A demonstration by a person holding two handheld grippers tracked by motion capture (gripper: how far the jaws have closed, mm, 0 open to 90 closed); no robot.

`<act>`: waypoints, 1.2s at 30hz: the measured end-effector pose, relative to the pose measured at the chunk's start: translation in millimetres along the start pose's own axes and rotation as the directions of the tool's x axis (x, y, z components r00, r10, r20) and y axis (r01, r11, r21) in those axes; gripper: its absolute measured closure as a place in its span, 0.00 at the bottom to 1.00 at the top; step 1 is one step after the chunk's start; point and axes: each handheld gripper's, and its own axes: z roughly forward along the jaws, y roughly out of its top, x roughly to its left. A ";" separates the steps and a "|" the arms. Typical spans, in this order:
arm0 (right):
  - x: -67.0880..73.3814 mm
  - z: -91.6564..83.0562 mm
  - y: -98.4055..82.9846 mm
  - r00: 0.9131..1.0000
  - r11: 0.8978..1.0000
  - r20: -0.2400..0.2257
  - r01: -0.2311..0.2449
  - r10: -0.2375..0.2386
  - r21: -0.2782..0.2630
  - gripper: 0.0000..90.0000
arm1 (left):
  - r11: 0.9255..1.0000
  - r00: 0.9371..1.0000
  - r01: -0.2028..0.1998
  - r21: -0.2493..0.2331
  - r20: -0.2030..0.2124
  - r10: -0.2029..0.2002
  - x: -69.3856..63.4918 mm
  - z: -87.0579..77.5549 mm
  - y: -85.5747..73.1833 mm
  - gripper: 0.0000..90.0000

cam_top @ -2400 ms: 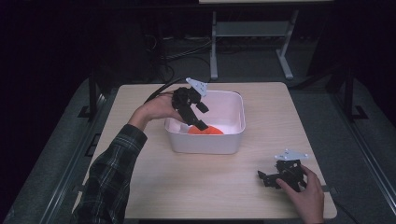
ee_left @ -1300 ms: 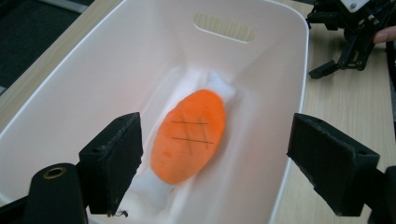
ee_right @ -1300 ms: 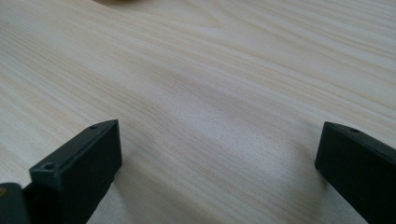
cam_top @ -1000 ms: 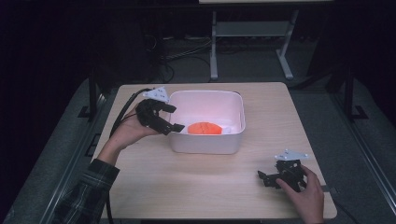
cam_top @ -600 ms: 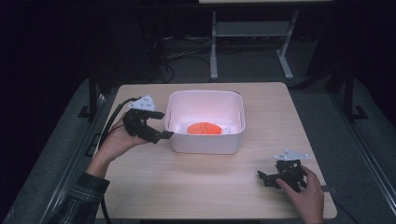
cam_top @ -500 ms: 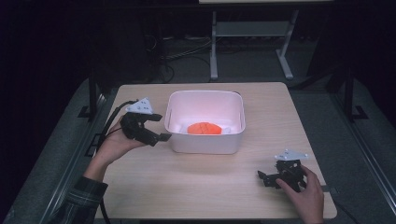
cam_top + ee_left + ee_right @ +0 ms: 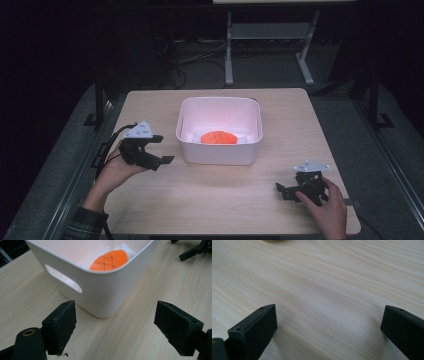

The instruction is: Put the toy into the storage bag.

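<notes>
The left gripper is backing away from the white tub, jaws spread, empty; best clearing the rim fully. The right gripper is resting spread on the bench.

Lit tabletop, dark surroundings, sharp focus

White lump behind the orange toy – indistinct (half hidden)
</notes>
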 end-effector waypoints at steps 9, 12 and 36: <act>0.0 0.0 0.0 1.000 1.000 0.000 0.000 0.000 0.000 0.00 | 0.998 0.998 0.049 -0.029 -0.029 -0.050 -6.6 -0.7 -36.5 0.19; 0.0 0.0 0.0 1.000 1.000 0.000 0.000 0.000 0.000 0.00 | 0.997 0.997 0.070 -0.035 -0.036 -0.071 -7.6 -0.9 -46.4 0.19; 0.0 0.0 0.0 1.000 1.000 0.000 0.000 0.000 0.000 0.00 | 0.986 0.971 0.158 -0.052 -0.171 -0.165 -23.9 1.4 -109.1 0.19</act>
